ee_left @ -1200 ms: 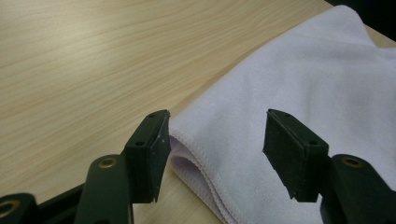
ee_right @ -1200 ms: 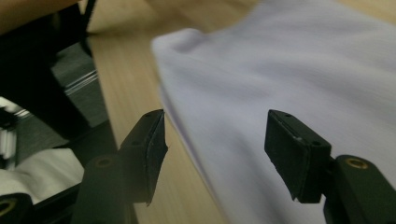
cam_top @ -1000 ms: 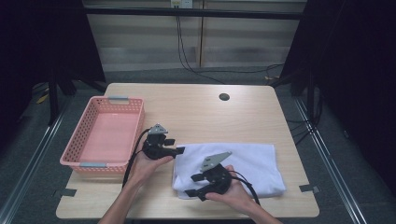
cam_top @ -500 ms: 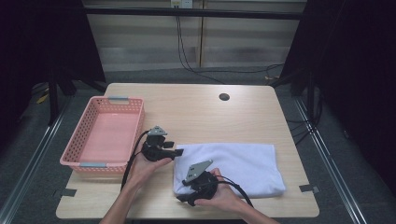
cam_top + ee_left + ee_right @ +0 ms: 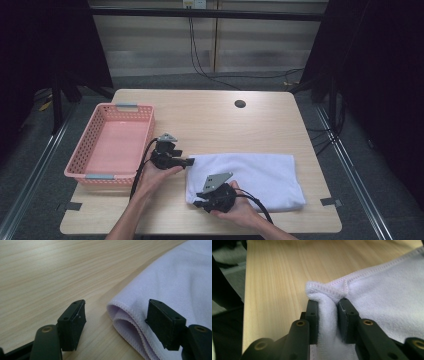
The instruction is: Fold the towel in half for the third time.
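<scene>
A white folded towel [image 5: 250, 175] lies on the wooden table [image 5: 210, 120], right of the middle. My left gripper [image 5: 189, 161] lies low at the towel's far left corner. In the left gripper view the gripper [image 5: 115, 312] stands open, its jaws having just been opening. The towel's layered corner [image 5: 125, 320] sits between them unpressed. My right gripper [image 5: 200, 201] is at the near left corner. In the right gripper view its jaws [image 5: 328, 307] have just been closing and pinch a raised fold of the towel [image 5: 327, 322].
A pink, empty mesh basket [image 5: 90, 150] stands at the table's left edge, close beside the left hand. A small dark round hole [image 5: 240, 104] sits in the far tabletop. Dark floor and metal rails surround the table.
The right gripper has shifted left and sunk to the towel's near left corner, where its jaws have closed on the cloth. The left hand has stayed in place.
</scene>
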The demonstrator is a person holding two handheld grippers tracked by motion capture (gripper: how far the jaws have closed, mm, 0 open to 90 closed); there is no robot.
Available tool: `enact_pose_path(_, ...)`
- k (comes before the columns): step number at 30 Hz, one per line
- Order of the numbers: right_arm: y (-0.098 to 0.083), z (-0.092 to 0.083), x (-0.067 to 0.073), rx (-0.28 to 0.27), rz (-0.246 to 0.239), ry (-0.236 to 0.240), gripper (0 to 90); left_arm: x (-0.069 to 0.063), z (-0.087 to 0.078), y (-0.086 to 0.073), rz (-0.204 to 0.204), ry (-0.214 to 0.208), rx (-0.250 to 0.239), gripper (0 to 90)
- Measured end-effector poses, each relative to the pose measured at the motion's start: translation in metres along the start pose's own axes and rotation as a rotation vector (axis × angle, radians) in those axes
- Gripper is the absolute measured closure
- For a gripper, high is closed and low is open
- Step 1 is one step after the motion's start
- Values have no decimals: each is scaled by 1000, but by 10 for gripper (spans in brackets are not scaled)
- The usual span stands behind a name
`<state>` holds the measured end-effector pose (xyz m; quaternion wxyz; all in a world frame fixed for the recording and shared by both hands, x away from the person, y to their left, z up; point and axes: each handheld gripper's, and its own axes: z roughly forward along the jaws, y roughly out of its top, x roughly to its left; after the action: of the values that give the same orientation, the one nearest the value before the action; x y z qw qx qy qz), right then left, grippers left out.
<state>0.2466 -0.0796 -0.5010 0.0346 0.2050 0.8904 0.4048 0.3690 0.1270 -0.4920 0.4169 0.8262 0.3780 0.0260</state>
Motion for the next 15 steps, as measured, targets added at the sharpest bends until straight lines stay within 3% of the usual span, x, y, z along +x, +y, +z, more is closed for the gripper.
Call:
enact_pose_path(5,-1,-2,-3,1,50,20,751,-3,11,1,34,-9,51,275)
enact_pose_path(8,-2,-3,-3,0,52,32,752,-7,17,2,73,-22,72,335)
enact_pose_path(11,-2,-6,-2,9,62,38,754,-8,21,3,74,-18,55,352)
enact_pose_path(13,-2,-7,-1,14,63,42,756,-10,22,2,94,-71,61,563)
enact_pose_path(15,0,-8,-1,17,60,42,757,-11,21,2,90,-95,67,690)
